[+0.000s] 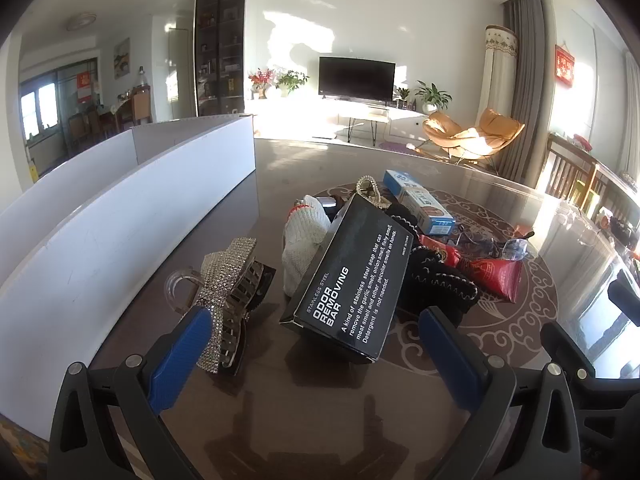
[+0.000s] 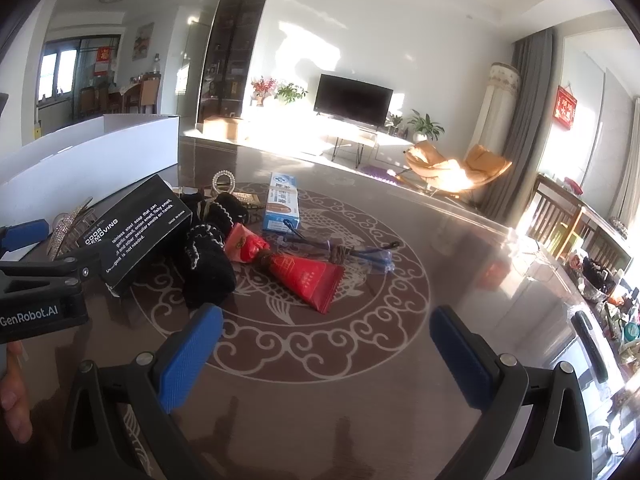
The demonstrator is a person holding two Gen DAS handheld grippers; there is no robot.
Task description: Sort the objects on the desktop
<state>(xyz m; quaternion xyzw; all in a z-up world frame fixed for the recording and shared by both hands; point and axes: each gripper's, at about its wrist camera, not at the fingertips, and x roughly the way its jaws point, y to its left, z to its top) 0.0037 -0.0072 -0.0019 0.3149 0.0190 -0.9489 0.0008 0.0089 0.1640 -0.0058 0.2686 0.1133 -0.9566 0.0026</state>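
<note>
Hovering over a glossy brown table (image 2: 460, 240) in a sunlit living room, 2 handheld grippers are waiting above a jumble of small goods. Left gripper (image 1: 316, 344) is standing with its blue-padded jaws spread wide and gripping nothing; a black odor-removing-bar box (image 1: 352, 276) is lying tilted in the gap ahead of them, untouched, while a rhinestone hair clip (image 1: 228, 284) is sitting just beside the left pad. A white knit glove (image 1: 304, 240) is resting behind the box, and a black knit glove (image 1: 436, 280) is lying against the box's right side. Right gripper (image 2: 326, 344) is likewise gaping wide and empty, aiming at bare patterned tabletop, with a red sachet (image 2: 308, 276) lying just beyond its fingers. A blue-and-white carton (image 2: 282, 204) is lying farther back, near a pearl hair ring (image 2: 224, 182), and a pair of blue-framed glasses (image 2: 360, 254) is resting just beside the sachet. A white cardboard box (image 1: 132, 200) is standing along the table's left edge, holding none of the items that can be seen.
</note>
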